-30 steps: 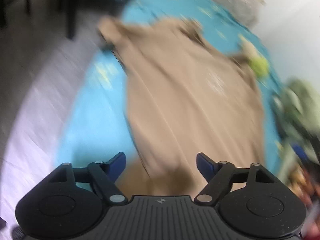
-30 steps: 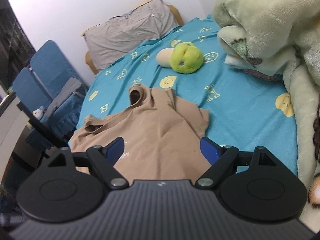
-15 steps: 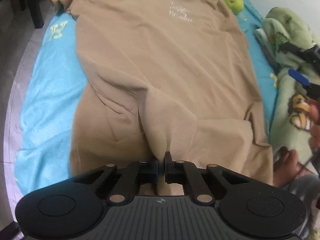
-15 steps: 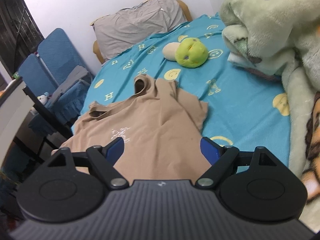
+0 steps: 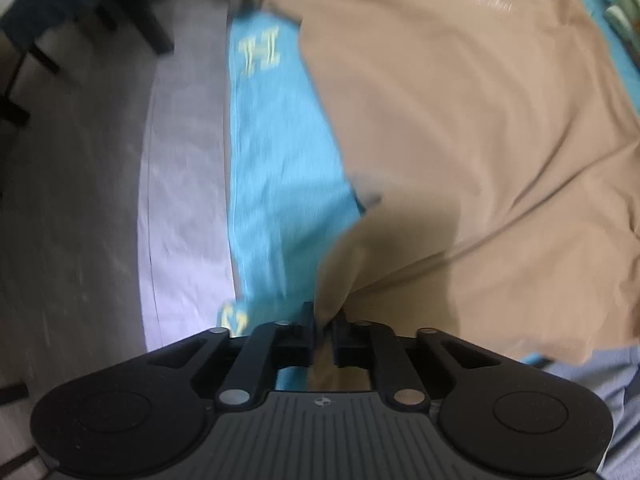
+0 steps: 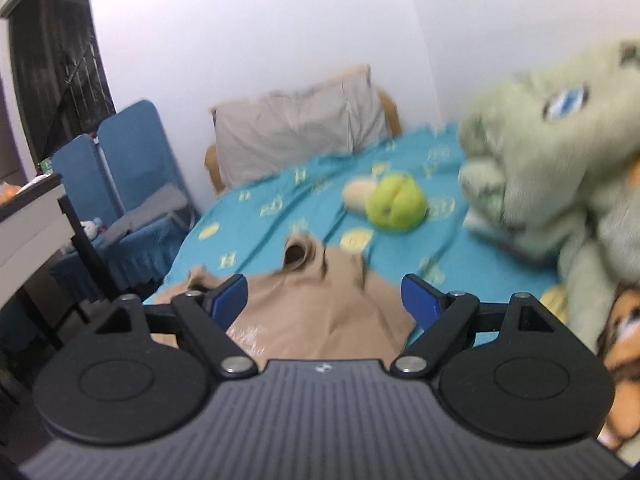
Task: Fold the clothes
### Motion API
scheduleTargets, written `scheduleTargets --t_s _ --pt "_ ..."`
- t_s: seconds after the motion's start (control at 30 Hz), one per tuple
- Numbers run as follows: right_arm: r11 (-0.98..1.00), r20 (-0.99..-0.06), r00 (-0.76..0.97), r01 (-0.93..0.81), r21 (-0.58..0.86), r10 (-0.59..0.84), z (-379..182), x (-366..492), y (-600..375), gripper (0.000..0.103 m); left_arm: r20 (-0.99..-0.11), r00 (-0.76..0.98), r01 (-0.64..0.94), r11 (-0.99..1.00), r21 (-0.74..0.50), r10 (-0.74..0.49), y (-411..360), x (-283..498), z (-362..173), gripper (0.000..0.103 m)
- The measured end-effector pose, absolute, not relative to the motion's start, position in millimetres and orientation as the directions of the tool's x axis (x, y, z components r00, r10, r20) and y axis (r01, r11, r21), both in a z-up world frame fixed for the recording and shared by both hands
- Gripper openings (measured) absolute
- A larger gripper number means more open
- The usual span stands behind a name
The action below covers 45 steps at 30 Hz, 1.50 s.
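At the near edge of the bed (image 5: 280, 200), the left gripper (image 5: 323, 322), open a second ago, has pinched the hem of the tan shirt (image 5: 460, 120) and swung it leftward, so smoothing has begun, while the right gripper (image 6: 324, 300) hovers wide apart above the shirt, holding nothing.

Left wrist view looks steeply down, close over the bed (image 5: 276, 184) edge. Right wrist view faces along it toward the pillow (image 6: 296, 128). Both share the tan shirt (image 5: 460, 140).

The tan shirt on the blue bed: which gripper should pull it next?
Probably the left gripper: it is shut on the tan cotton shirt hem. The right gripper is open, holding nothing.
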State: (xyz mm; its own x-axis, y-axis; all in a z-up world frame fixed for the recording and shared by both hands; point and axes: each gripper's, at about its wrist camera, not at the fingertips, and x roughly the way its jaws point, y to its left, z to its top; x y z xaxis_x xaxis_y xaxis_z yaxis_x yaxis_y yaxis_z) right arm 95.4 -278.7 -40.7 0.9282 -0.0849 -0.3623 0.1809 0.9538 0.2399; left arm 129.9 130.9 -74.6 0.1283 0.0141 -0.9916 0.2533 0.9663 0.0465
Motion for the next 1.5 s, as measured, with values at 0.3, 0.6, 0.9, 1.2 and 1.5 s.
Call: scheduleTargets --t_s 0.3,0.6,0.9,1.2,1.5 --pt "0.961 -0.361 0.932 0.117 0.249 -0.020 -40 97 -275 0.085 -0.738 0.673 0.205 0.971 0.122 -0.049 104 101 7 0.096" --pt "0.982 -0.314 0.948 0.099 0.162 -0.044 -42 93 -258 0.031 -0.436 0.889 0.152 0.988 -0.012 -0.142 26 115 36 0.103" --pt "0.944 -0.446 0.887 0.239 0.227 -0.117 -64 131 -280 0.028 -0.438 0.880 0.208 0.978 0.013 -0.182 -1 129 -41 0.103" --pt "0.801 -0.526 0.850 0.330 0.499 -0.022 -93 164 -323 0.103 -0.446 0.873 0.194 0.980 -0.052 -0.197 16 139 -62 0.103" --pt "0.617 -0.668 0.741 0.497 0.610 0.065 -176 236 -384 0.073 -0.449 0.874 0.172 0.983 -0.070 -0.185 19 140 -71 0.103"
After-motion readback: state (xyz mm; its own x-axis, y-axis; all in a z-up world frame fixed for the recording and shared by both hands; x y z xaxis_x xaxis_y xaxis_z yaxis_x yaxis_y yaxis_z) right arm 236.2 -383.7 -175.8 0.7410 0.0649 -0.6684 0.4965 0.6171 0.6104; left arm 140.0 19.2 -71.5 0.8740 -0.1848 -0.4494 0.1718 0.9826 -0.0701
